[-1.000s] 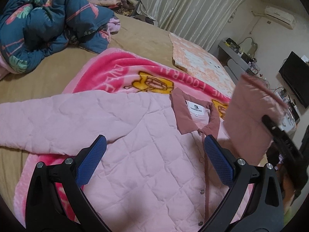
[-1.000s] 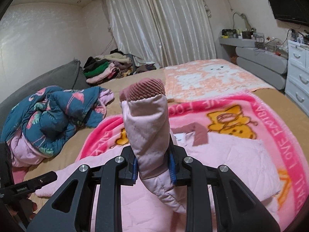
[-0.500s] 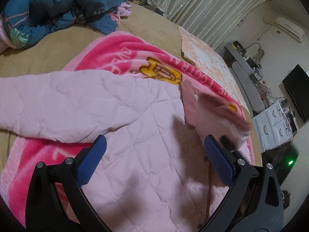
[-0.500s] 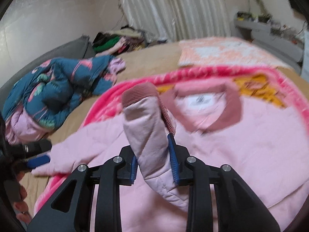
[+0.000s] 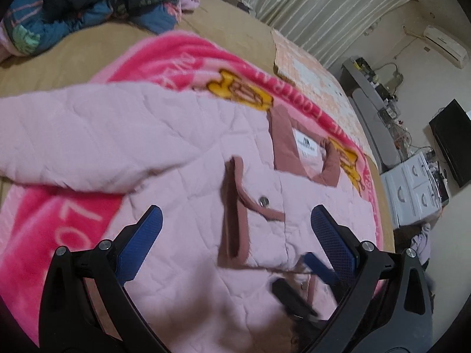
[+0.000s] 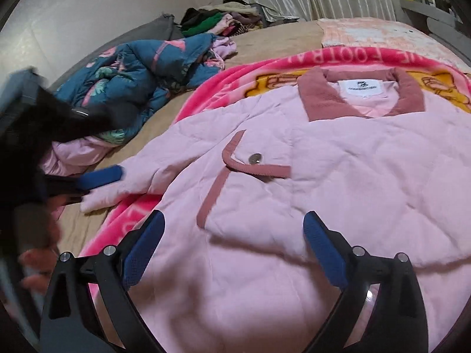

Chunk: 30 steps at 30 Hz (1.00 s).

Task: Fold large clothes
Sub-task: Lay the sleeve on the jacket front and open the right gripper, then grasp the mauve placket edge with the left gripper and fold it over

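Sleeve [image 6: 247,182] now dropped flat across our pink quilted jacket [image 6: 368,194]; R gripper [image 6: 232,244] opening, empty, L gripper [image 5: 235,232] spread, empty.

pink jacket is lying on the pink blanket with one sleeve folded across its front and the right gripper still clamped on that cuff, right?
Not quite. The right gripper is not clamped on the cuff: in the right wrist view its jaws are opening with nothing between the pads. The rest holds: the pink jacket lies on the pink blanket, sleeve folded across.
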Tool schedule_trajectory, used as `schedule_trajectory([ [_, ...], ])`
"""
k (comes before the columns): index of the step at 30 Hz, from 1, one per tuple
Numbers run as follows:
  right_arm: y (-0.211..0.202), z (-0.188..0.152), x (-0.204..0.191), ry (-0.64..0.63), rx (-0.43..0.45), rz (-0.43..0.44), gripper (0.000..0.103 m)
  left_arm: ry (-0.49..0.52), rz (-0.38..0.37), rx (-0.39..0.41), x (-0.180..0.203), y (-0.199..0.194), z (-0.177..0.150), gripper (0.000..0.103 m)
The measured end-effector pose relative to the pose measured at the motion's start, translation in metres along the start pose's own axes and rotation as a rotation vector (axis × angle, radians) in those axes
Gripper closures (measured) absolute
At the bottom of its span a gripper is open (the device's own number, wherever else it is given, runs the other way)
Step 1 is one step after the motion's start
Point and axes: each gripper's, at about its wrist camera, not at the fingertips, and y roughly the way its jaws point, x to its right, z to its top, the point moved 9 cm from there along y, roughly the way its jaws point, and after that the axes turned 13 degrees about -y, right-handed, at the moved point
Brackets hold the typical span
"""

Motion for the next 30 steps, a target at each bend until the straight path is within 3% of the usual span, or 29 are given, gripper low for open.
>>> schedule_trajectory([
  [4,-0.044,-0.006,0.045,-0.007,0.034,-0.141,0.01,-0.046,-0.007,-0.1,-0.001,0.034,-0.024,0.008],
  [6,-0.061,-0.01,0.071,-0.011,0.032,-0.216,0.02,-0.078,-0.014,-0.146,-0.002,0.051,-0.036,0.008],
  [10,-0.093,-0.024,0.124,0.016,0.015,-0.348,0.032,-0.104,0.017,-0.179,-0.004,0.078,-0.052,0.011],
  [11,-0.099,-0.028,0.134,0.029,0.017,-0.363,0.034,-0.088,0.044,-0.171,-0.004,0.082,-0.053,0.023],
  [12,-0.109,-0.032,0.15,0.048,0.019,-0.387,0.036,-0.07,0.07,-0.155,-0.004,0.084,-0.054,0.041],
  [14,-0.127,-0.044,0.174,0.074,0.02,-0.447,0.038,-0.027,0.076,-0.138,0.001,0.087,-0.057,0.065],
  [16,-0.139,-0.054,0.194,0.11,0.015,-0.487,0.039,0.042,0.065,-0.142,0.009,0.088,-0.059,0.078],
  [20,-0.163,-0.067,0.226,0.198,0.033,-0.524,0.04,0.14,0.062,-0.091,0.026,0.068,-0.043,0.088],
  [25,-0.164,-0.049,0.221,0.183,0.072,-0.486,0.04,0.187,0.032,0.006,0.044,0.032,-0.008,0.089],
  [30,-0.126,-0.04,0.212,0.162,0.024,-0.415,0.04,0.197,0.117,0.002,0.023,0.05,-0.006,0.093],
])
